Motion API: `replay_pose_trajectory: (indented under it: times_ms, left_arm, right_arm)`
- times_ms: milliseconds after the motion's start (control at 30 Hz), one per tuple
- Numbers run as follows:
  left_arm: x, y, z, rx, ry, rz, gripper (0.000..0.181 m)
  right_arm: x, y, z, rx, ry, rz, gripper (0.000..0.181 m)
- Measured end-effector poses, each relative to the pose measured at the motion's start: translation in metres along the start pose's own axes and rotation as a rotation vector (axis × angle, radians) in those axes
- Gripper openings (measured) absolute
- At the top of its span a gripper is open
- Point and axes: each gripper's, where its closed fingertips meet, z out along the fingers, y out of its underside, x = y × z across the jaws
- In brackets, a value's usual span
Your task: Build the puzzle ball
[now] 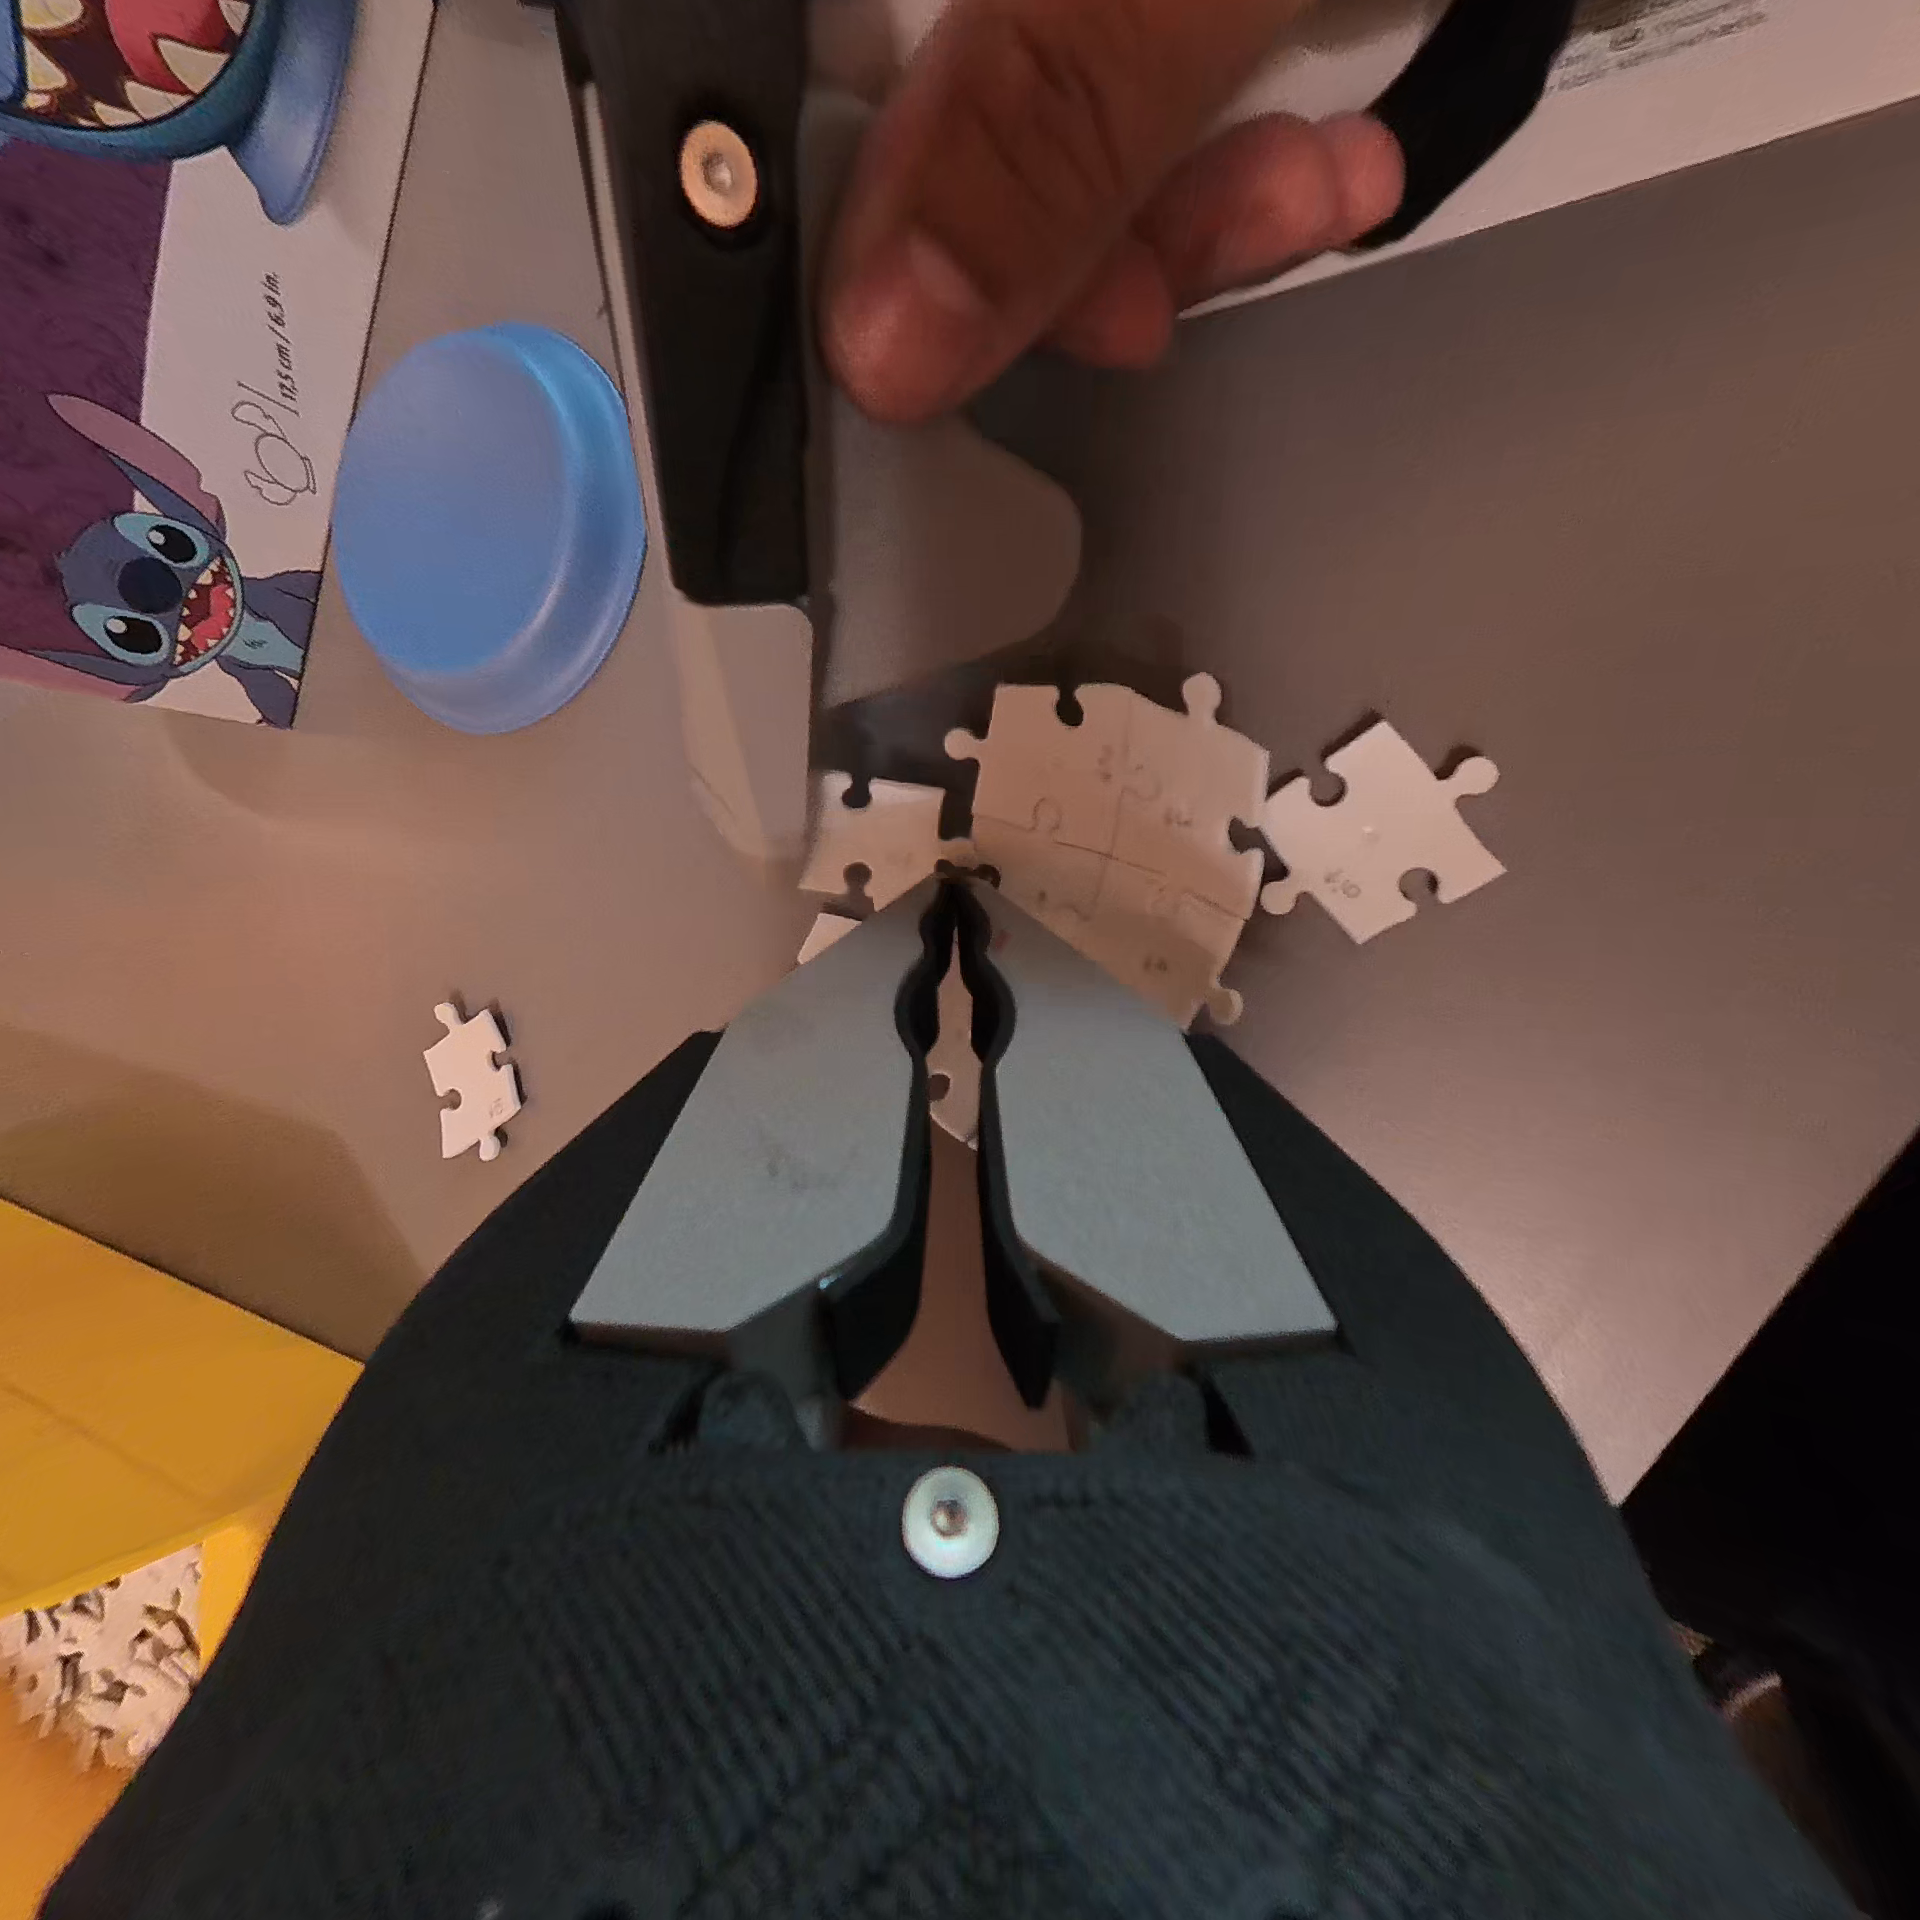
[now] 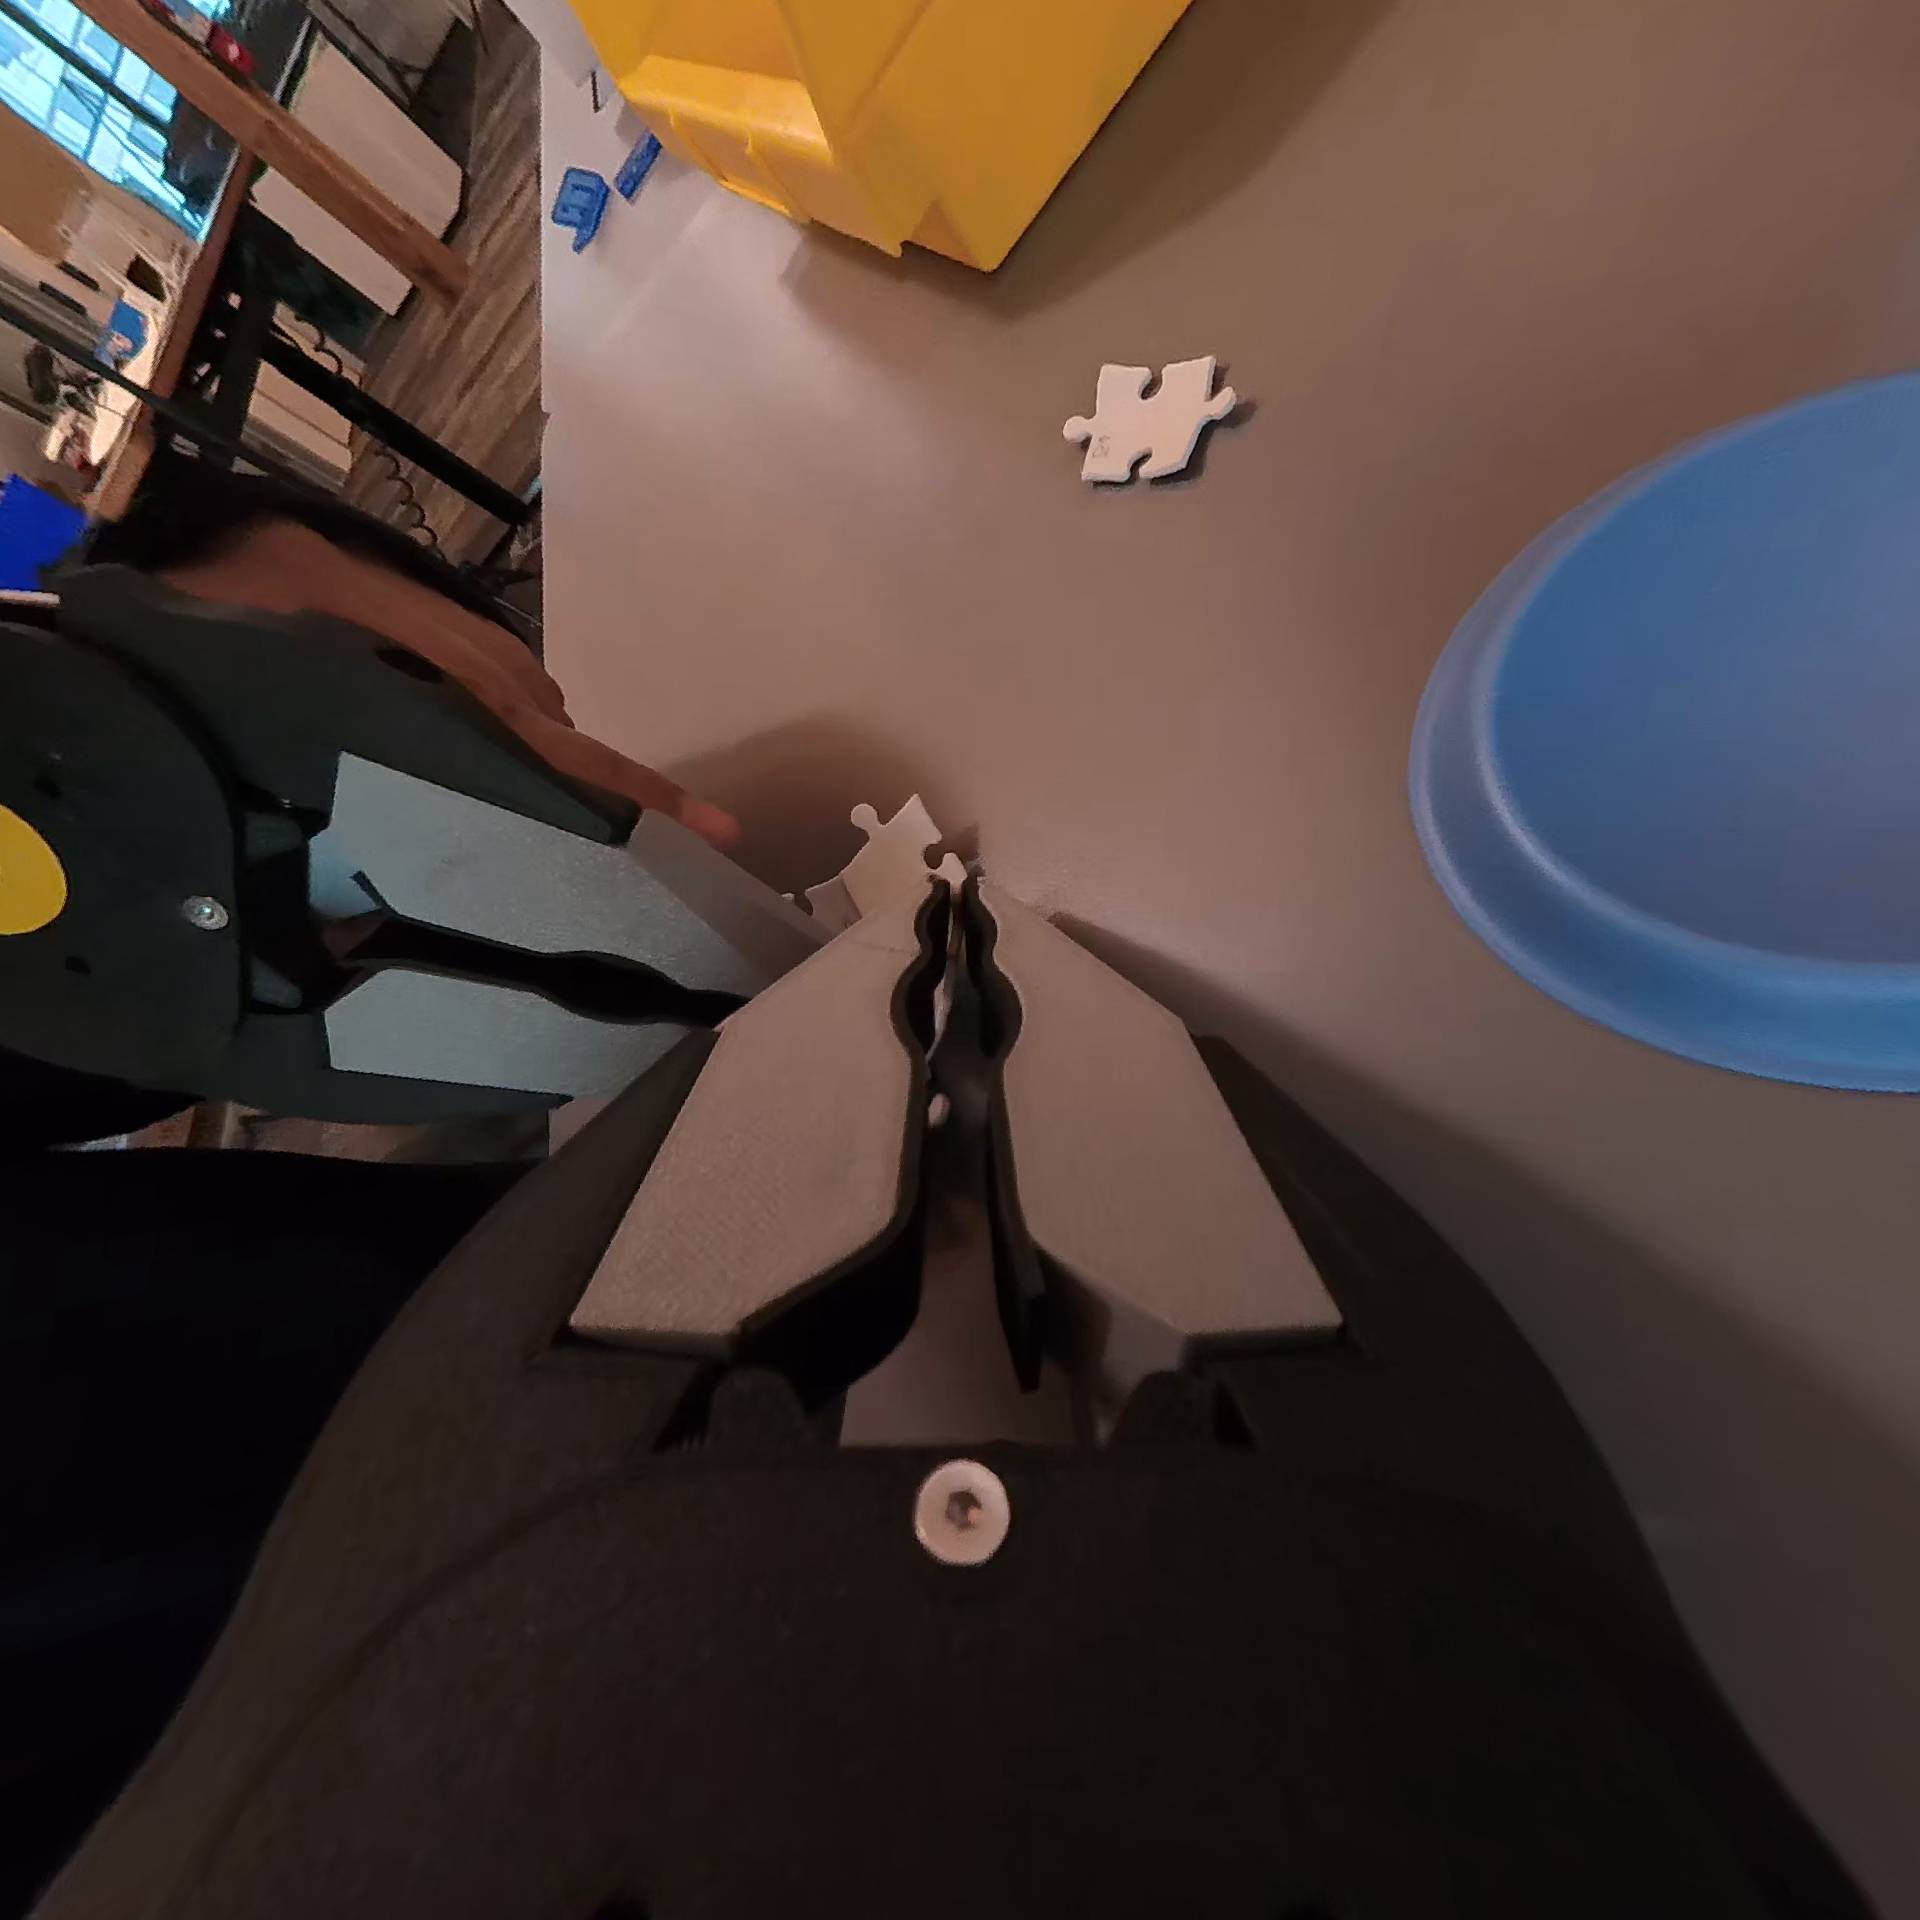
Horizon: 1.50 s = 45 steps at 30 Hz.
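Several white puzzle pieces joined into a curved patch (image 1: 1117, 842) sit mid-desk, the left gripper (image 1: 951, 883) with jaws closed on the patch's near edge, the right gripper (image 2: 951, 883) jaws closed on a single piece (image 1: 883, 831) at the patch's left side. Loose pieces: one (image 1: 1382, 831) touching the patch's right edge, one (image 1: 473, 1081) well apart. Outward on the grey desk (image 1: 1558, 623): blue dish (image 1: 488, 520), picture sheet (image 1: 156, 468), yellow bin (image 2: 883, 114).

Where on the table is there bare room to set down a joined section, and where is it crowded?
Free: the grey table right of the loose piece, and the stretch between the single piece and the blue dish. Crowded: around the joined pieces, where both grippers meet.
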Motion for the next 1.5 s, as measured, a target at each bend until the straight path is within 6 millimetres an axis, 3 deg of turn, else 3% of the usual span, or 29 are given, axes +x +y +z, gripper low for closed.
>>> replay_pose_trajectory:
  times_ms: [233,667,1267,1367,1500]
  left_arm:
    - [0.000,-0.001,0.001,0.004,0.022,-0.013,0.000]
    - [-0.001,0.001,-0.001,0.076,-0.070,-0.134,0.000]
    - [-0.005,-0.001,-0.008,0.130,-0.183,-0.200,0.000]
    - [0.005,-0.006,-0.014,0.155,-0.150,-0.186,0.000]
    - [0.013,0.001,-0.007,0.086,-0.134,-0.118,0.000]
  right_arm:
    - [-0.001,0.008,0.002,-0.051,-0.006,-0.009,0.000]
    - [-0.002,-0.006,-0.002,0.096,0.002,0.062,0.000]
    - [-0.002,0.004,0.005,0.049,0.021,0.061,0.000]
    - [-0.003,0.005,0.005,0.047,0.022,0.057,0.000]
    - [-0.003,0.005,0.005,0.047,0.020,0.056,0.000]
